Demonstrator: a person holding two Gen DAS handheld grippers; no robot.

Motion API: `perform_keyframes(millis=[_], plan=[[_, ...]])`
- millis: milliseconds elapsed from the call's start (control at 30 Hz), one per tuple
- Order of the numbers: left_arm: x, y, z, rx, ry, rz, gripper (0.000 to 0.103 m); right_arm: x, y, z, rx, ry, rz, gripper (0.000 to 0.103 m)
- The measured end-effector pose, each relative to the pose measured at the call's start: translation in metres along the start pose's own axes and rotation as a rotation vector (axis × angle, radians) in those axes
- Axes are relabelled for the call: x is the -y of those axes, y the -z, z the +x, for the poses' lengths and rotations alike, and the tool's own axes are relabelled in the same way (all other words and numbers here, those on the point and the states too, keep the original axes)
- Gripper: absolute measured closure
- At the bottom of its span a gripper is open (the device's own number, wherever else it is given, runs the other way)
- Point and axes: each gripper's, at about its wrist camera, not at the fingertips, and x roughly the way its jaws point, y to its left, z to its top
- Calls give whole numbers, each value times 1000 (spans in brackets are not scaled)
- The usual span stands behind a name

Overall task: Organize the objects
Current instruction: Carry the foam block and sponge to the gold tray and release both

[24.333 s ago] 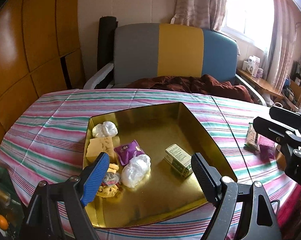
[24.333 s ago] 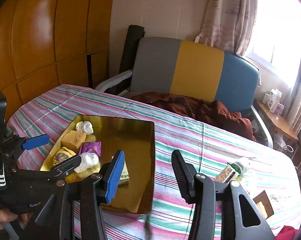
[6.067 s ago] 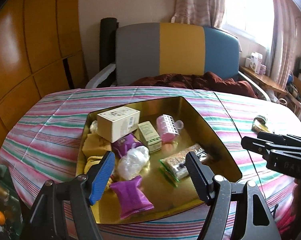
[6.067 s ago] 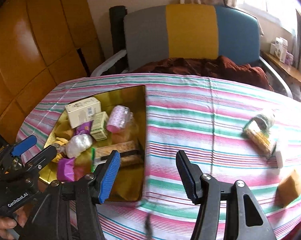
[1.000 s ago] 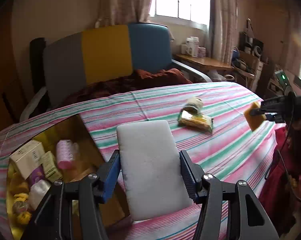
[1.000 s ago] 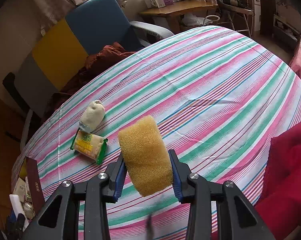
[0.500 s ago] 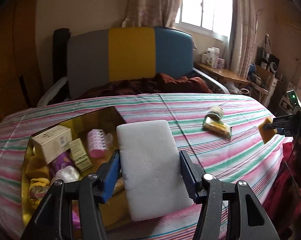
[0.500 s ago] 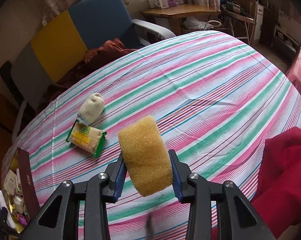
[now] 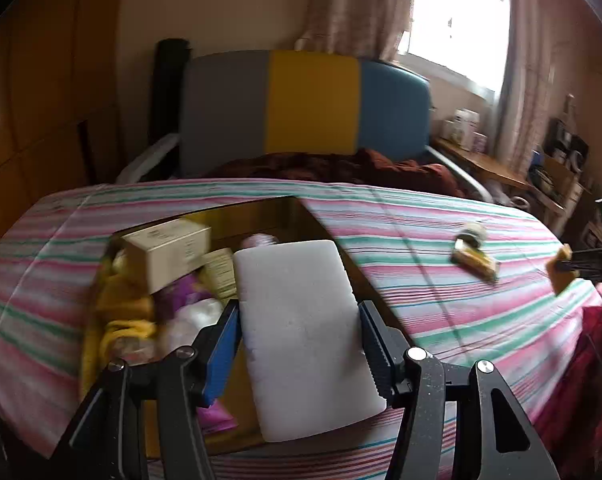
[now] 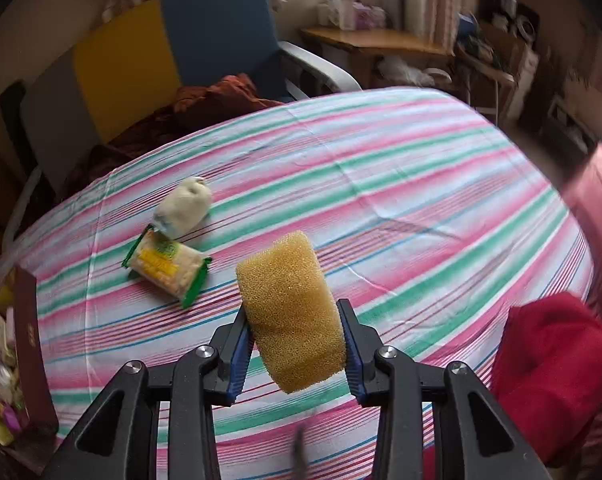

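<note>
Status: mostly done. Gold tray point(image 9: 333, 236) at left of the striped table point(image 9: 441, 312) already holds a cream box point(image 9: 167, 250), purple packets and other bits; contents blurred, can't ID all.

Left gripper point(image 9: 297, 344) is clamped on a white foam block point(image 9: 301, 332), hanging over the tray's near right part. Right gripper point(image 10: 295, 344) has jaws narrow, squeezing a yellow sponge point(image 10: 291, 316) above the near table, well apart from the tray.

Left to do, imo: drop both, then fetch the green-yellow snack pack point(image 10: 167, 266) and the pale pouch point(image 10: 185, 206) touching it, mid-table.

Views: left cam shows the tray interior plus the sponge far right. Right cam shows only the tray's dark outer wall, but the pack and pouch clearly.
</note>
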Motion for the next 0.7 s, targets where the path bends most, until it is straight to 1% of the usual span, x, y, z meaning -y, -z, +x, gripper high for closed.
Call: perform_keyframes(millis=[100,233,333,433,467,567,633,700], plan=[[-23,5,-3,-11,-41,-54,45,-23,2,-8,11,-24,-67,64],[-46,10,-5,-17,-85,-103,45,-59,10,-17,-2,-156,-114,64],[-57,14,-9,-19,-102,-128,45,-94,21,-25,-26,-283,-161,64],[-65,17,-10,-31,-80,-170,45,-136,37,-30,-58,-405,-228,64],[-67,18,-10,-35,-75,-182,45,-153,43,-32,-78,-467,-248,64],[-66,18,-12,-27,-57,-189,45,-190,56,-38,-115,-601,-285,64],[-64,16,-14,-19,-32,-195,45,-216,64,-43,-132,-669,-320,64],[-60,12,-14,-15,-12,-194,45,-240,71,-45,-154,-713,-347,64]])
